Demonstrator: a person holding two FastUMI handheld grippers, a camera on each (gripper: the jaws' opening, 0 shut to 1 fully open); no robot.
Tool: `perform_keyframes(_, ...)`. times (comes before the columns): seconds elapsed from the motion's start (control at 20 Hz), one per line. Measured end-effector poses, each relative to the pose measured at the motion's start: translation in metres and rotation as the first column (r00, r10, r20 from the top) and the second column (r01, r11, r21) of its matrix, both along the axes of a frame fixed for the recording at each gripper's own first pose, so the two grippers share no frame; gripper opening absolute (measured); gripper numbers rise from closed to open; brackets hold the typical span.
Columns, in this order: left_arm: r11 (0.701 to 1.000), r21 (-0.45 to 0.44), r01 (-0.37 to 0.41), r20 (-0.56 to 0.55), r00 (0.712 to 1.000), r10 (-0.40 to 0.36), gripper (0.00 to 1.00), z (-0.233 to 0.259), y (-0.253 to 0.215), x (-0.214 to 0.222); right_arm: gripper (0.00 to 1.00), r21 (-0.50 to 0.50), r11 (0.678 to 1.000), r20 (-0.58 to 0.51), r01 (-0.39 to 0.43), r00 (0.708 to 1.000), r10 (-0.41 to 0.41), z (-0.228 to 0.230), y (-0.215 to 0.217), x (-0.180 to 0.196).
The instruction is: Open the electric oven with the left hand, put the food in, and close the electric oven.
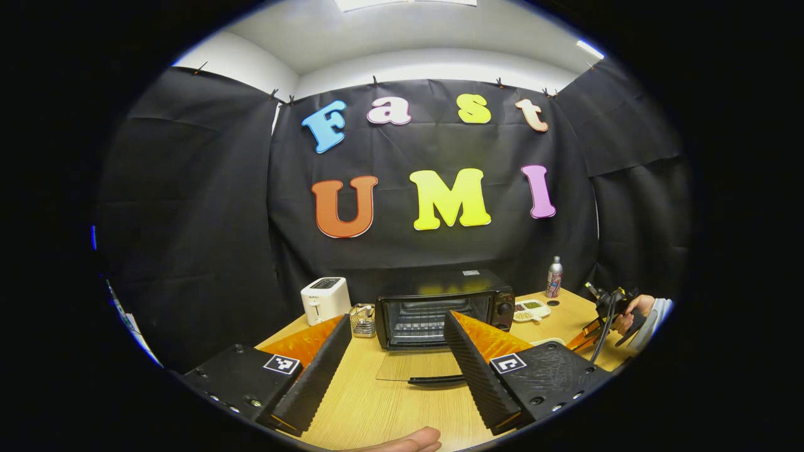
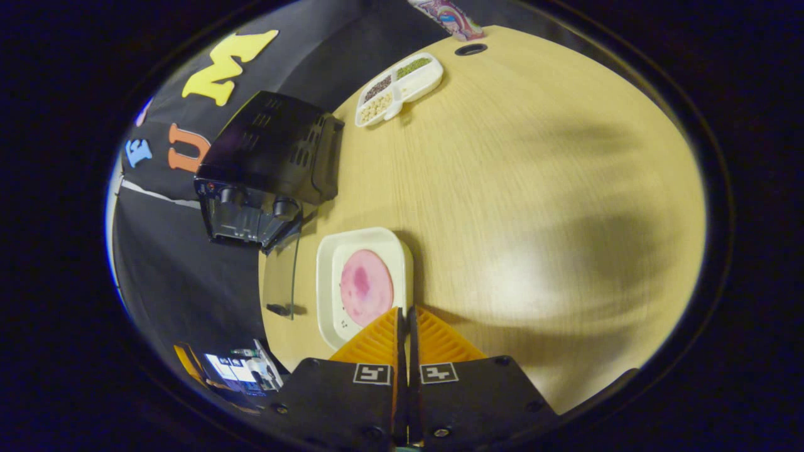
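- The electric oven [image 1: 445, 311] sits at the back of the wooden table [image 2: 534, 188], its front facing the left gripper [image 1: 397, 326], its long axis across that view.
- Its glass door [image 1: 418, 367] lies folded down flat on the table.
- The left gripper hangs level before the oven, fingers wide apart, holding nothing.
- The right gripper [image 2: 405, 314], fingers pressed together, points down at the white plate's [image 2: 330, 276] rim.
- A pink round slice of food [image 2: 366, 287] lies on that plate, just beside the door.
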State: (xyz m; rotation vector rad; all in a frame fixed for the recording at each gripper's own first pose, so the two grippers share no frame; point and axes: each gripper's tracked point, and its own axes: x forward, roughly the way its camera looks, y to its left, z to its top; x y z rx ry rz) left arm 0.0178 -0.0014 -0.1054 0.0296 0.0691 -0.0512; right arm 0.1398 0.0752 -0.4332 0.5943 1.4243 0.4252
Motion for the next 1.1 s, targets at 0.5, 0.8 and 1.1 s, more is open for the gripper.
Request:
perform_keyframes(0.5,0.999,-0.036,-0.02,0.031,0.999,0.021,0.94,0.012,0.021,-0.028,0.01,0.005,1.0,0.103,0.02,0.994,-0.021,0.074,0.001,-0.027)
perform_keyframes(0.8,0.998,-0.06,-0.035,0.034,0.999,0.037,0.94,0.012,0.037,-0.035,0.01,0.064,0.997,0.13,0.032,0.991,-0.04,0.121,0.048,-0.049)
perform_keyframes(1.1,0.996,-0.072,-0.059,0.03,0.998,0.061,0.94,0.006,0.059,-0.04,0.01,0.108,0.994,0.132,-0.002,0.991,-0.012,0.139,0.114,-0.07)
